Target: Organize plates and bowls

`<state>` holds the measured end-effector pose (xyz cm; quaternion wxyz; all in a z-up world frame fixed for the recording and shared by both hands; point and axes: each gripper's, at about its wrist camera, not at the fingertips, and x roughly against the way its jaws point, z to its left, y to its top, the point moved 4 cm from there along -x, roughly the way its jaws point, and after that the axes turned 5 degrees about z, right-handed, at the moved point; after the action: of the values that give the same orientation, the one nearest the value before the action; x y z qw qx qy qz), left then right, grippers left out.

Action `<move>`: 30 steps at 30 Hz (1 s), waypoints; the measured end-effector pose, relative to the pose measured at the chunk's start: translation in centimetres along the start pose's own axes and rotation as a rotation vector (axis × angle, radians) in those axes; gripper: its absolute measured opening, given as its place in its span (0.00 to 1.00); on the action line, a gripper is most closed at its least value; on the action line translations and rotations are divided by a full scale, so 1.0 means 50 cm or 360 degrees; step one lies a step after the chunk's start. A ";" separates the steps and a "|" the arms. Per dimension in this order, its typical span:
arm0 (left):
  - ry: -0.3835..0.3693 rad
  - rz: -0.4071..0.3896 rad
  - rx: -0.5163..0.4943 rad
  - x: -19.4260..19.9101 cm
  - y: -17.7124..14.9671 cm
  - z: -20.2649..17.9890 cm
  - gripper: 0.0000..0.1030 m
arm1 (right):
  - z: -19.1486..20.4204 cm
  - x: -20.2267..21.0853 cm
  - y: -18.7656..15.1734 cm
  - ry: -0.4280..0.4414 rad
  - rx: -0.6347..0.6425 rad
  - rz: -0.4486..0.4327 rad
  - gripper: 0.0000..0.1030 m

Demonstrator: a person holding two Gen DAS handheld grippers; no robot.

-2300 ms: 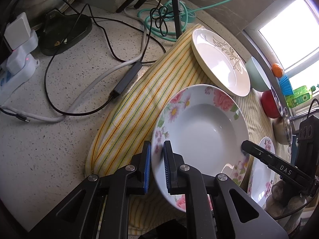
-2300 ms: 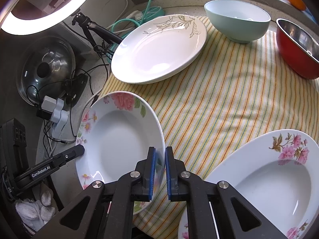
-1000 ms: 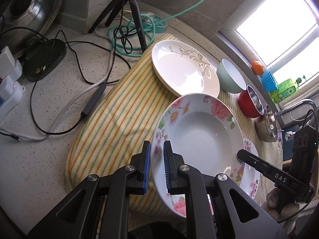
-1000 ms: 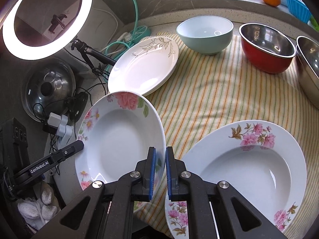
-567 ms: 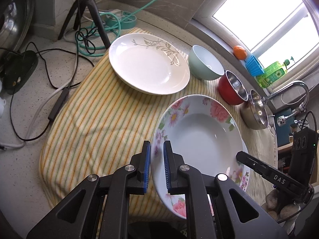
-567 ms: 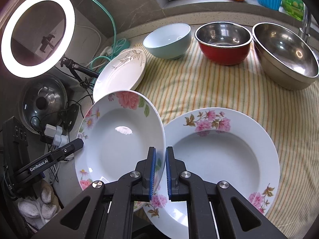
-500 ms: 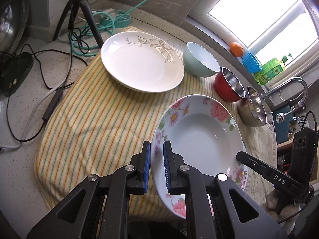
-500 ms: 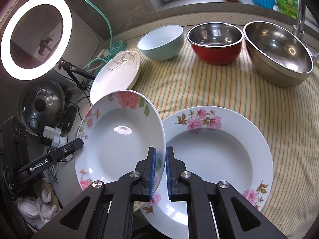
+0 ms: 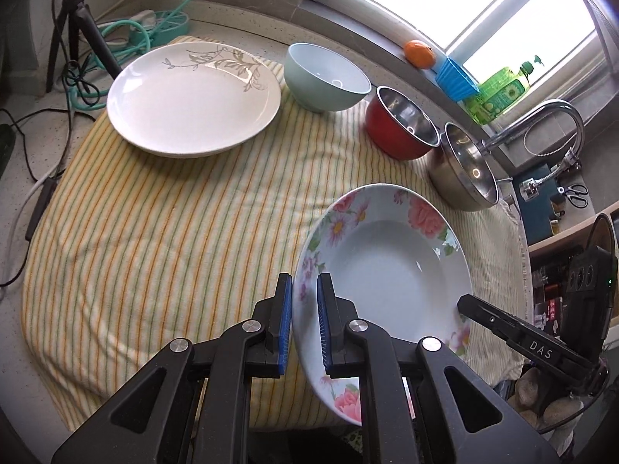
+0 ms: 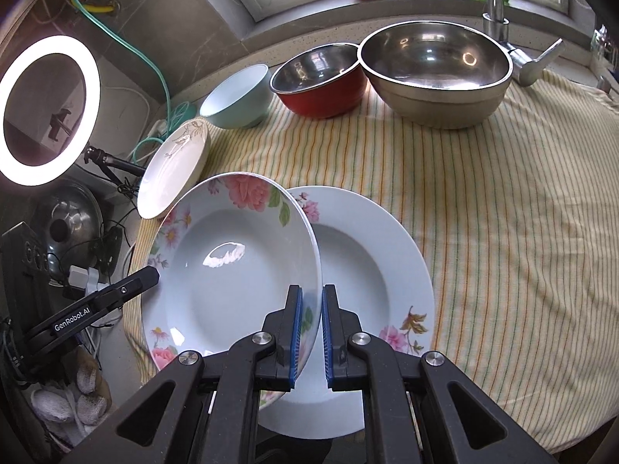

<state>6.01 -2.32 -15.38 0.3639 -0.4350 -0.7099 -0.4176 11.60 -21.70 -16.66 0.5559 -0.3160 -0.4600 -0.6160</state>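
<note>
glossy ceramic plate (image 10: 232,270), shiny steel bowl (image 10: 433,77), matt striped cloth (image 10: 483,212)

The widest free room is the bare striped cloth (image 10: 503,239) to the right of the second floral plate (image 10: 371,255), and the open middle of the cloth between the white leaf plate (image 9: 193,96) and the near edge. The back is blocked by a row: light blue bowl (image 9: 325,77), red bowl (image 9: 402,127), steel bowl (image 10: 437,69), with the faucet (image 9: 541,123) behind. Cables (image 9: 77,77) and a tripod (image 9: 73,31) crowd the counter's left side.
</note>
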 end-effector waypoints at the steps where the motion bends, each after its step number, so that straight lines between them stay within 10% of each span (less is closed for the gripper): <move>1: 0.0001 0.0004 -0.0009 -0.004 -0.001 -0.006 0.11 | -0.005 0.002 -0.002 -0.0002 -0.0009 -0.0001 0.09; 30: 0.0064 0.0117 -0.0157 -0.070 -0.024 -0.068 0.11 | -0.092 -0.002 -0.035 -0.0076 -0.0116 0.0024 0.09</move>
<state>6.65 -6.83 -17.49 0.3714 -0.4695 -0.6646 -0.4471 10.48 -25.97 -18.84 0.5376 -0.3541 -0.4481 -0.6203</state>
